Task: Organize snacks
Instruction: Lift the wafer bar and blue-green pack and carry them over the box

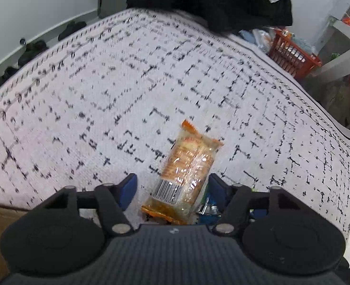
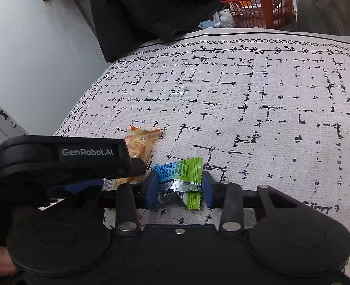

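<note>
Right gripper (image 2: 178,187) pinching green-blue packet (image 2: 179,173), cloth (image 2: 258,109) bare beyond

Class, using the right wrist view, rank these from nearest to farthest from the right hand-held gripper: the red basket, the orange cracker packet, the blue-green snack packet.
1. Blue-green snack packet: pinched in the right hand-held gripper.
2. Orange cracker packet: just left, on the cloth.
3. Red basket: far, beyond the cloth's back edge.

Both wrist cams look steeply down past their jaws, close over the patterned cloth (image 1: 151,83); both catch the orange packet (image 2: 139,144).
</note>
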